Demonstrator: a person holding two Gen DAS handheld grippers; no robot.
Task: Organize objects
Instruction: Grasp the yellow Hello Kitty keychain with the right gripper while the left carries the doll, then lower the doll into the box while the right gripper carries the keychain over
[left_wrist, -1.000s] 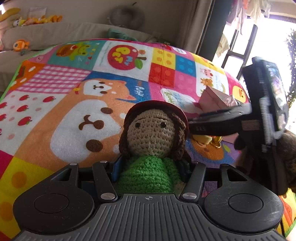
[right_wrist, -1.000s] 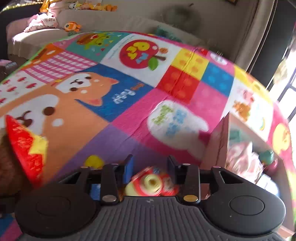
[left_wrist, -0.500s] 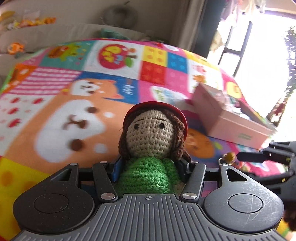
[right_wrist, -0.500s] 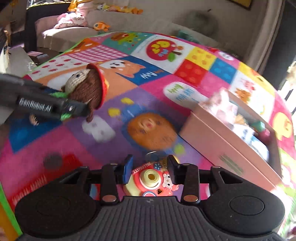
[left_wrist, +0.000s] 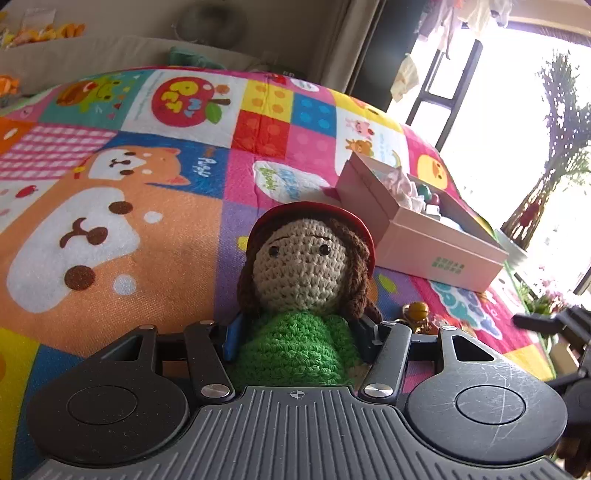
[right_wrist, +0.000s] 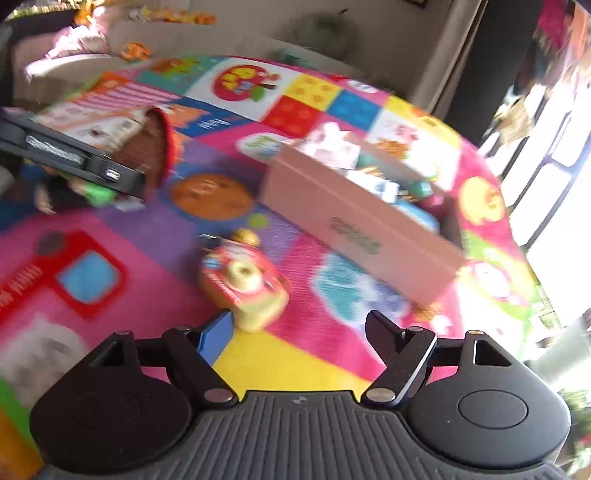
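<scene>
Left tool (left_wrist: 297, 332) pinching crochet doll (left_wrist: 306, 273) around the green body, head upright and facing the camera, held above the play mat (left_wrist: 110, 229). Pink box (left_wrist: 424, 236) ahead and to the right of that tool, well apart, open top showing several small toys; long side running away toward the window. Likely next: carry the doll forward-right over the near wall and drop it in.

Right tool (right_wrist: 299, 332) spread wide, holding nothing. Toy camera (right_wrist: 243, 284) lying on the mat just ahead of the blue left finger (right_wrist: 216, 334), lens up, apart from it as far as the blur allows. Box beyond, up and right. Right tool nearer the camera; left nearer nothing but its doll.
</scene>
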